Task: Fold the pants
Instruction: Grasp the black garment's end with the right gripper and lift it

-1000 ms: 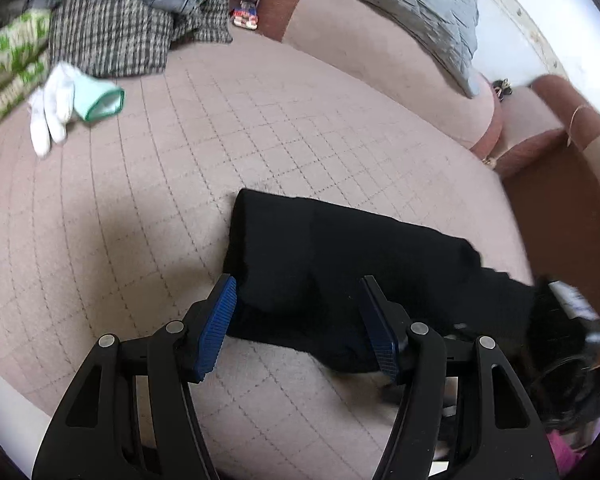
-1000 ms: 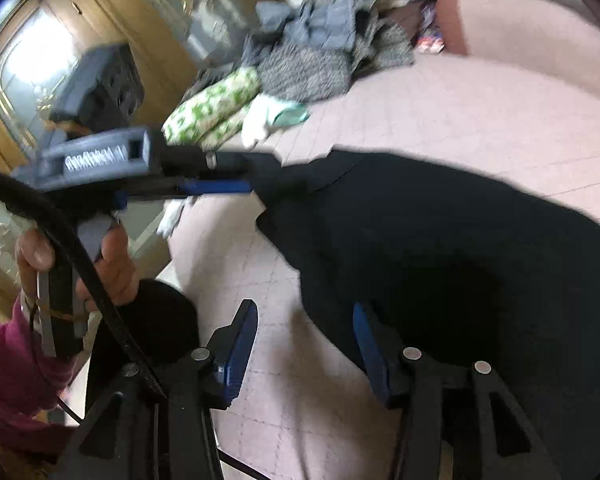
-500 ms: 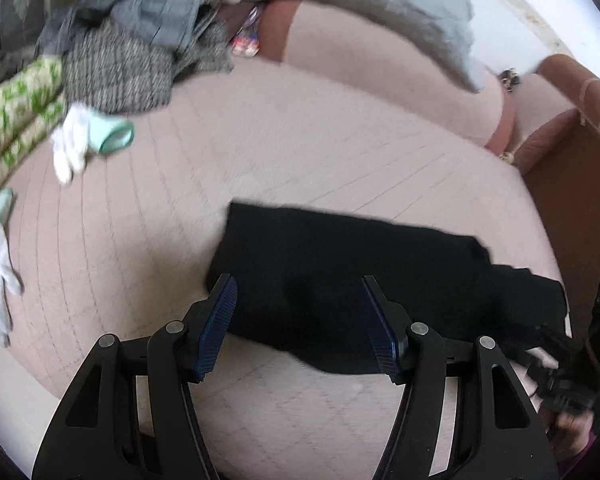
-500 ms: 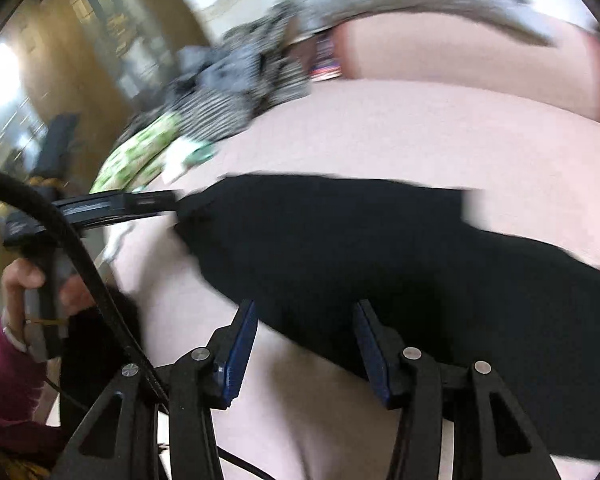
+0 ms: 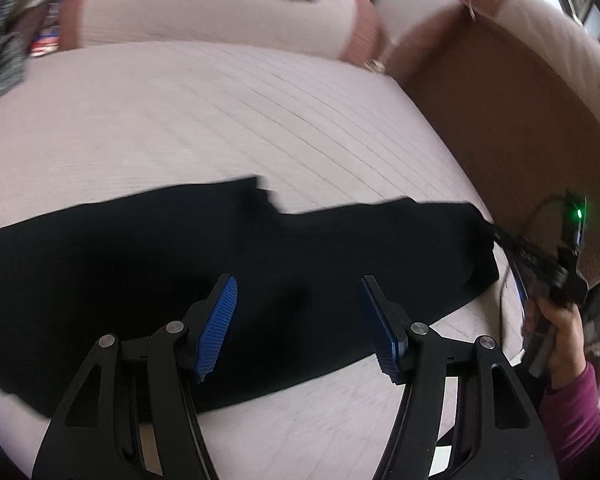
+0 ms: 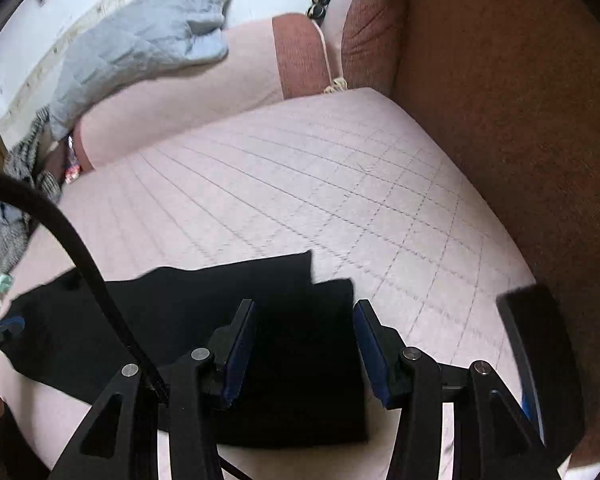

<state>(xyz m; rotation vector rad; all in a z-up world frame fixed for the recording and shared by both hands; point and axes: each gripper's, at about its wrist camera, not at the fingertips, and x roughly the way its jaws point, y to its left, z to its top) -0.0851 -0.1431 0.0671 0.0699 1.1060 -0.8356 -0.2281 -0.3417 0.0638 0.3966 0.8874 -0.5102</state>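
Black pants (image 5: 100,264) lie flat in a long band across the pink quilted cushion (image 5: 220,120), with a stepped upper edge. My left gripper (image 5: 300,320) hangs over their middle, open, the blue pads apart with only cloth below. My right gripper (image 6: 306,344) is open over the pants' (image 6: 188,312) squared right end, where two layers overlap. In the left wrist view the right gripper (image 5: 540,256) shows at the far right, held by a hand in a purple sleeve (image 5: 572,404). The left gripper's tip (image 6: 4,326) peeks in at the right wrist view's left edge.
A brown armrest (image 6: 500,120) walls the cushion on the right. A grey blanket (image 6: 140,40) drapes over the pink backrest (image 5: 204,12). Piled clothes (image 6: 4,232) sit far left. A dark flat object (image 6: 540,360) lies by the armrest. A black cable (image 6: 80,256) crosses the right wrist view.
Both grippers swept right along the pants. The clothes pile and white gloves left the left wrist view. The right gripper went from the left portion to the right end. Jaws stayed as they were.
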